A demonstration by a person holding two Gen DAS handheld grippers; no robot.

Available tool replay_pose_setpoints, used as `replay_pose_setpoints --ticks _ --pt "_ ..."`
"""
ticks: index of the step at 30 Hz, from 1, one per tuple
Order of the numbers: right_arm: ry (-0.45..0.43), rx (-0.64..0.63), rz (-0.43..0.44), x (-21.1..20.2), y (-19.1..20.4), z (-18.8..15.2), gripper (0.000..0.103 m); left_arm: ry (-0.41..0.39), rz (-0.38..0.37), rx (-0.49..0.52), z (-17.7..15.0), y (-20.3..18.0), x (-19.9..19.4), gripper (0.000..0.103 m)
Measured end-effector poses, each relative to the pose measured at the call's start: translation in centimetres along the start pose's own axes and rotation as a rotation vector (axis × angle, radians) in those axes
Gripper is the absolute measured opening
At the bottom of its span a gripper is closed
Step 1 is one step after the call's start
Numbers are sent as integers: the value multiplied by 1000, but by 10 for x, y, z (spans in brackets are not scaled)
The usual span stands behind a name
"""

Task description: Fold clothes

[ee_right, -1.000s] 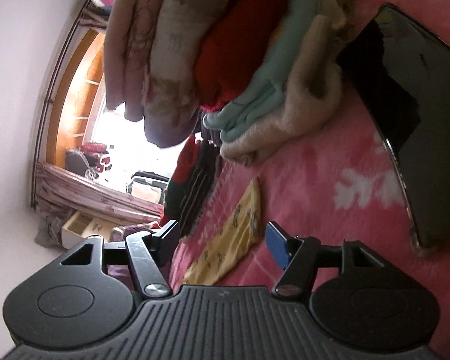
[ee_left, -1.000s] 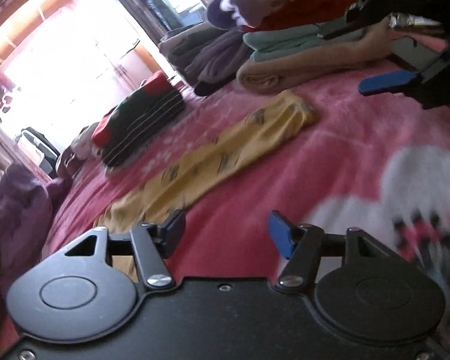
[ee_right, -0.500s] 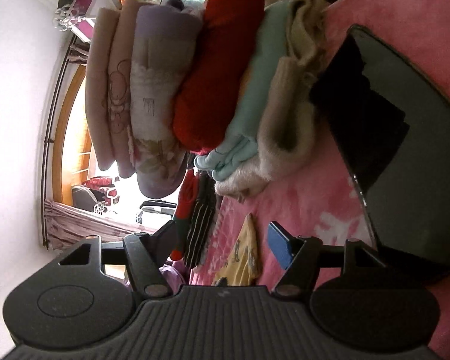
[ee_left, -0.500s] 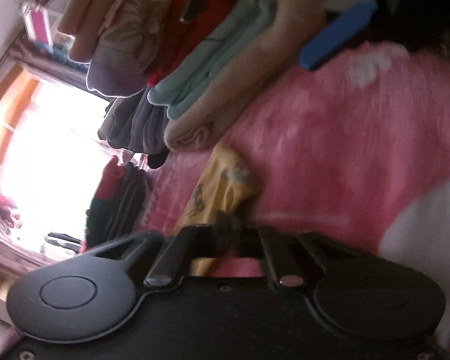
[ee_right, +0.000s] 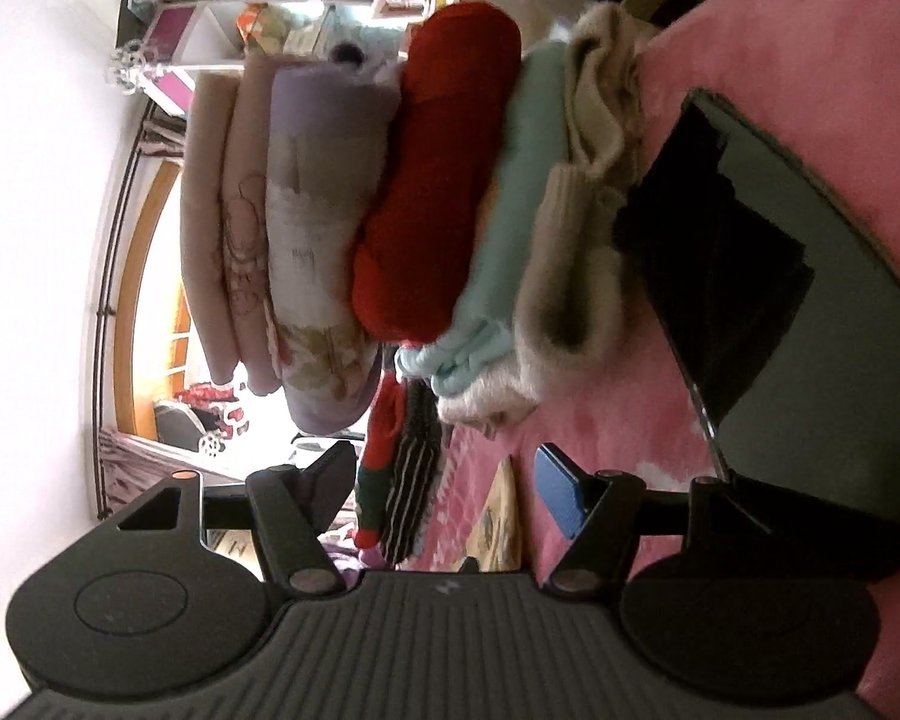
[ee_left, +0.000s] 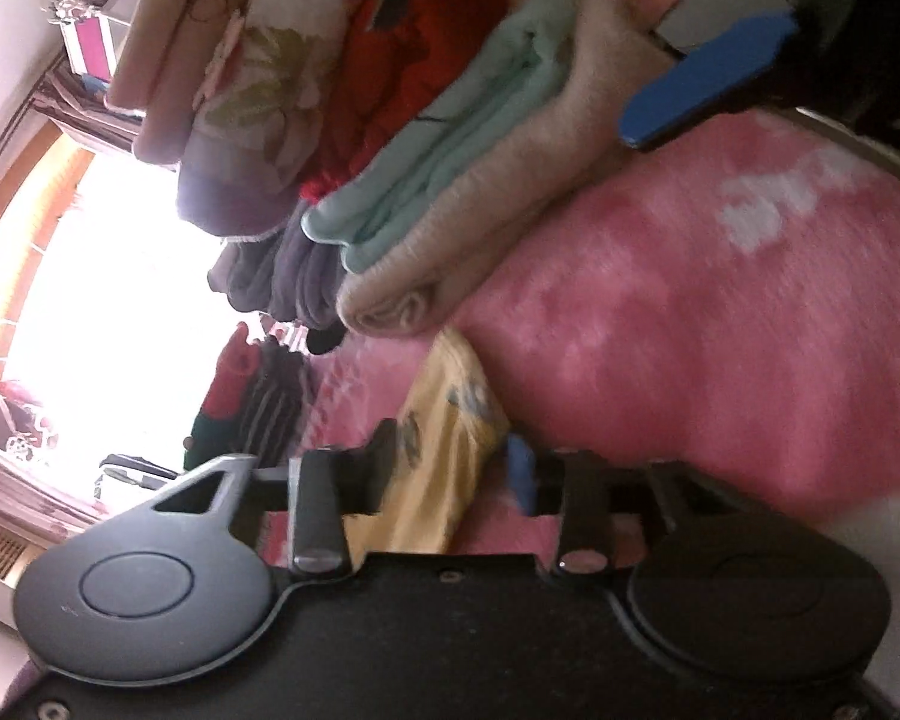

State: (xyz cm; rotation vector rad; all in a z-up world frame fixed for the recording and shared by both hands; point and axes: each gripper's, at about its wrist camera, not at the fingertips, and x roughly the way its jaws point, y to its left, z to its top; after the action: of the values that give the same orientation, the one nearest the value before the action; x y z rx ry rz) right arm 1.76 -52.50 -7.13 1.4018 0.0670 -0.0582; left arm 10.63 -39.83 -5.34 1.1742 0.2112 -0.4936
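A yellow printed garment [ee_left: 450,438] lies stretched on the pink blanket [ee_left: 720,330]. Its near end sits between the fingers of my left gripper [ee_left: 453,468], whose jaws are opening; the pads stand just off the cloth on either side. The left wrist view is rolled sideways. My right gripper [ee_right: 444,489] is open with nothing between its fingers, and it points level toward the clothes pile. Its blue finger pad [ee_left: 708,78] shows at the upper right of the left wrist view. The yellow garment [ee_right: 501,510] appears as a thin strip low in the right wrist view.
A tall stack of folded clothes [ee_right: 450,210] stands on the bed just beyond the yellow garment: beige, mint, red, lilac and pink layers. A dark striped folded garment [ee_right: 408,480] lies farther off. A black glossy panel [ee_right: 780,312] lies on the blanket near the right gripper. A bright window [ee_left: 90,300] is behind.
The left gripper rolled sideways and moved up to the yellow garment's end. It shut half a second ago and its jaws now stand apart again. The right gripper barely shifted.
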Motion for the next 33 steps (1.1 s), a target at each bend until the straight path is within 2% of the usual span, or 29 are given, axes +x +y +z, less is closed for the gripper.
replay_pose_setpoints --ticks 7,10,16,18,20,22,25,28,31,33 --pt "-49 17 1 -8 -3 7 67 51 21 32 19 0 19 45" --pt "-67 20 -4 -10 -4 9 67 86 22 21 24 4 30 37" --pt "-63 17 -19 -8 -6 9 67 194 -60 -79 38 27 55 36" --pt "-55 2 -22 -6 -5 8 67 212 -103 -113 41 35 59 8" --pt "-43 -24 -26 -3 -4 6 67 215 -123 -185 39 45 58 5" --pt "-29 -44 -27 -1 -2 3 67 208 -140 -314 33 62 56 5" --pt "-5 -73 -25 2 2 -1 67 183 -193 -607 11 101 54 5" --pt "51 -86 -9 8 5 -7 67 133 -270 -994 -37 149 49 5" --pt "137 -104 1 19 8 -16 68 36 -275 -1249 -86 187 40 5" --pt "209 -141 8 28 13 -26 68 9 -254 -1380 -123 204 31 5"
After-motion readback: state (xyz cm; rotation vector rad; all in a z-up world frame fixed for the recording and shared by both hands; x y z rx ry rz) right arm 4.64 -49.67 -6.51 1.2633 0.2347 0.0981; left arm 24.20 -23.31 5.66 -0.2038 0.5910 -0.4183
